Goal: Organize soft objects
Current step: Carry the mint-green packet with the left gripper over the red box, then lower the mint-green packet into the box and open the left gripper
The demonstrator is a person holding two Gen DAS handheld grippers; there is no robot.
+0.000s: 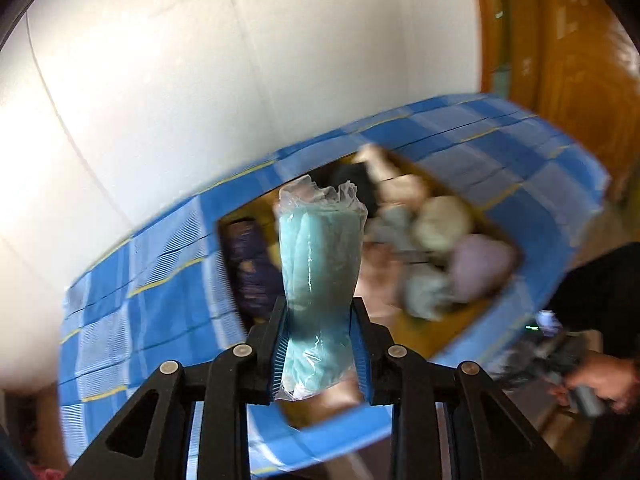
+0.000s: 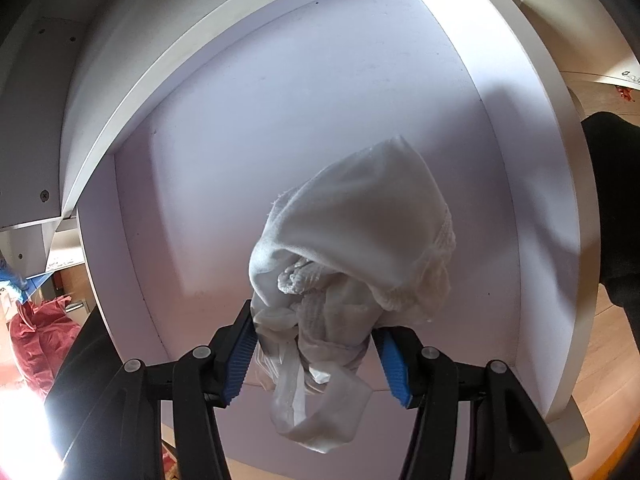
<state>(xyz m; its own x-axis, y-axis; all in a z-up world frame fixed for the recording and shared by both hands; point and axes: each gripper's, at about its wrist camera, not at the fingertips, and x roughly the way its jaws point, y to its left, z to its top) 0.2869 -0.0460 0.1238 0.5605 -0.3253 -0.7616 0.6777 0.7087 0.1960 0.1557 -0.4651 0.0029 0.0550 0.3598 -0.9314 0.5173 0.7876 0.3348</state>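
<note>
A: Start at the left claw [image 1: 319,350]. What is it doing?

B: It is clamped on a teal roll [image 1: 318,280] wrapped in clear plastic. The blue pads pinch it low down, so the roll narrows at the grip and stands up tall past the fingertips, the plastic crumpled at its top.

A: And beyond the roll?

B: An open box [image 1: 472,316] full of soft things: a dark purple bundle [image 1: 250,270] at the left end, then beige, grey and lilac rolls [image 1: 480,264] heaped to the right. All of that is blurred. The box sits on a blue checked cloth [image 1: 160,300], with a white wall behind and brown wood at far right. At the lower right edge a hand [image 1: 600,380] in a dark sleeve grips the other tool.

A: The right claw [image 2: 316,346]?

B: Clamped too, on a white bundle [image 2: 352,240] of cloth. The pads stand fairly wide with the fabric bunched between them; a loose band hangs below the grip.

A: Where is that bundle?

B: In a bare white drawer [image 2: 312,100], resting on or just above its floor; I cannot tell which. A red cloth [image 2: 40,340] lies outside it, far left
</note>
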